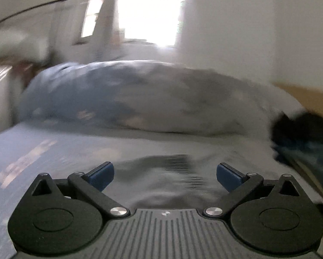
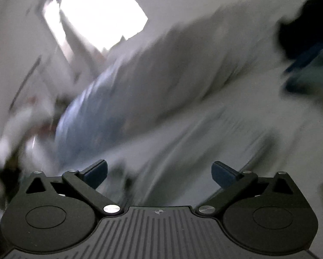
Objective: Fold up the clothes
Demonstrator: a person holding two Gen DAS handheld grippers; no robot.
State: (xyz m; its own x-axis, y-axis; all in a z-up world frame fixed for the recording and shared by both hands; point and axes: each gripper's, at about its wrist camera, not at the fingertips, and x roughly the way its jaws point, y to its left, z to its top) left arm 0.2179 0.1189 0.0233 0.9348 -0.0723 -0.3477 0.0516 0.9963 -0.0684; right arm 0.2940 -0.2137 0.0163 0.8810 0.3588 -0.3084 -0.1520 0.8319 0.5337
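We are holding left gripper (image 1: 165, 172) and right gripper (image 2: 159, 171) spread wide, empty | grey garment (image 1: 161, 168) lying flat on bed just below left gripper | views blurring — advising slowing, then pinching an edge.

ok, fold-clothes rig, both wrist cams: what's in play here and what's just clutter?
In play:
- left gripper, open, holding nothing
- right gripper, open, holding nothing
- grey garment lying ahead of the left gripper, blurred

Clutter:
- blue-grey bedding mound
- dark item at the right, too blurred to identify
- window
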